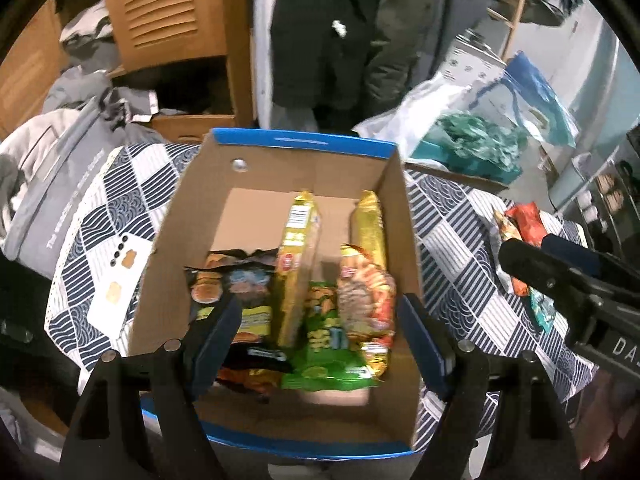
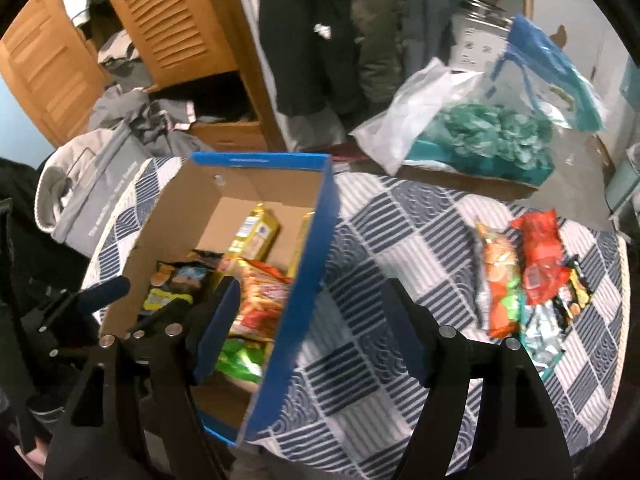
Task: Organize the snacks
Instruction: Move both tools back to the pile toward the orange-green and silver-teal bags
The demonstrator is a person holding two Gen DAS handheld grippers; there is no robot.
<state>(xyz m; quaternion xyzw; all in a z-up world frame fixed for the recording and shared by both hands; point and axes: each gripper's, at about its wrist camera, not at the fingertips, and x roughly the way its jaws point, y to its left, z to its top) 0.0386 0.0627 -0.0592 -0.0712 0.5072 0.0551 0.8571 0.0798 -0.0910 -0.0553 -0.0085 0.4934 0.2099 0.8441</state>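
Home bedroom: louvred wardrobe (image 2: pixel 168 20), strewn clothes (image 2: pixel 140 116)

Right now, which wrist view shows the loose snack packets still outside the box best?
The right wrist view: the loose packets lie in full sight on the patterned cloth, right of the box. The left wrist view shows only some at its right edge, partly behind the right gripper.

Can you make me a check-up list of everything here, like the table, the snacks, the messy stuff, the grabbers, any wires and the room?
Surface: round table with patterned cloth.
Job's things: cardboard box holding several snack packets; loose snack pile on the cloth, outside the box.
Clutter: white card beside the box; plastic bags behind.
Grippers: left gripper open above the box; right gripper open, straddling the box's wall.
Cables: nothing seen.
Surroundings: wooden louvred cabinet, heaped clothes.
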